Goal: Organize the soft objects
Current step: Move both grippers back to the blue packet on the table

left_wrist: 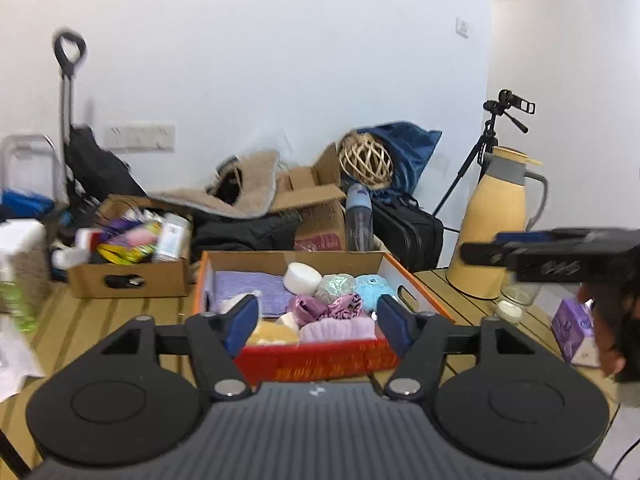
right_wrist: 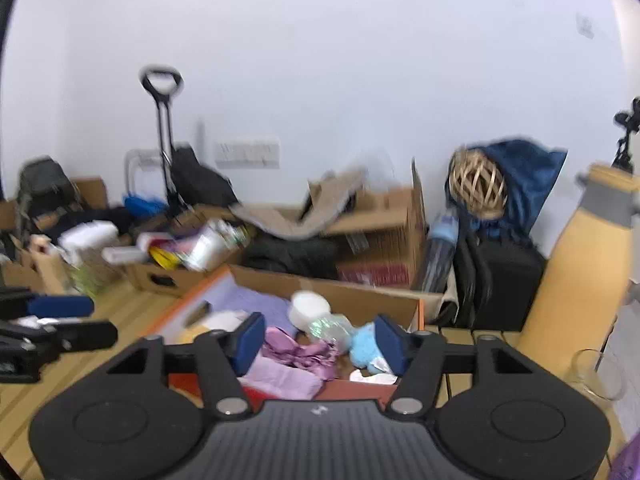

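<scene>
An orange cardboard box (left_wrist: pixel 312 360) sits on the wooden table and holds soft things: a purple cloth (left_wrist: pixel 248 288), a white round pad (left_wrist: pixel 304 278), a glittery ball (left_wrist: pixel 336 286), a blue plush toy (left_wrist: pixel 374 290), a purple satin scrunchie (left_wrist: pixel 324 308) and a pink knit piece (left_wrist: pixel 336 328). My left gripper (left_wrist: pixel 318 316) hovers open in front of the box, nothing between its blue pads. My right gripper (right_wrist: pixel 320 340) is open too, above the near right of the box (right_wrist: pixel 360 296), and holds nothing. In each view, the other gripper shows at the side (left_wrist: pixel 480 246) (right_wrist: pixel 80 320).
A yellow thermos jug (left_wrist: pixel 496 232), a small glass (left_wrist: pixel 516 300) and a purple tissue pack (left_wrist: pixel 572 328) stand right of the box. A brown carton of bottles and packets (left_wrist: pixel 128 276) lies to the left. Bags, cartons and a tripod crowd the wall behind.
</scene>
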`<action>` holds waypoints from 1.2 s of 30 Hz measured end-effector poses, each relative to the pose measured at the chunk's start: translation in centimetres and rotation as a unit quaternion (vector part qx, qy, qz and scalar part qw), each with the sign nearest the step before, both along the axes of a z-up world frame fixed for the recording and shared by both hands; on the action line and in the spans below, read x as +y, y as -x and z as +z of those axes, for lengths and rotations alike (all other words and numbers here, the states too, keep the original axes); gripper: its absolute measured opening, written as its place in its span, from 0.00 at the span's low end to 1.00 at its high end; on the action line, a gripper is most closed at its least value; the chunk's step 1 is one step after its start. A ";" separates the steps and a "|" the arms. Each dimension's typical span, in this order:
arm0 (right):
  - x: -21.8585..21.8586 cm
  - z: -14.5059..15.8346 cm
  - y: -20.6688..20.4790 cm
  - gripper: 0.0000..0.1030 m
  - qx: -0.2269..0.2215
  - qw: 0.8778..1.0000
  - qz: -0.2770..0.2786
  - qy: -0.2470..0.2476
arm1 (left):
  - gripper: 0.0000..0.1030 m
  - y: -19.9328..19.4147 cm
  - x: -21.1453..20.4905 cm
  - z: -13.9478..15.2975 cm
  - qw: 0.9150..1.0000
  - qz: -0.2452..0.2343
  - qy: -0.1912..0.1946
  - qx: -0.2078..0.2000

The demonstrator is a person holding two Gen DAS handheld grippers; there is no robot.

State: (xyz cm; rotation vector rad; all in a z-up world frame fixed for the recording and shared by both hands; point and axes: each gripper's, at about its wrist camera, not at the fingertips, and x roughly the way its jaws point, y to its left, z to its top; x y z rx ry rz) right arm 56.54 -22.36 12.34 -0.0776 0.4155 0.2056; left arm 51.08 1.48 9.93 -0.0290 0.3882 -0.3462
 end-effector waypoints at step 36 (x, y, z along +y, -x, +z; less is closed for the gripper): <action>-2.6 -9.9 26.5 0.70 0.026 0.995 -0.053 -0.080 | 1.00 22.2 -0.5 -7.4 0.999 0.020 0.031 -0.012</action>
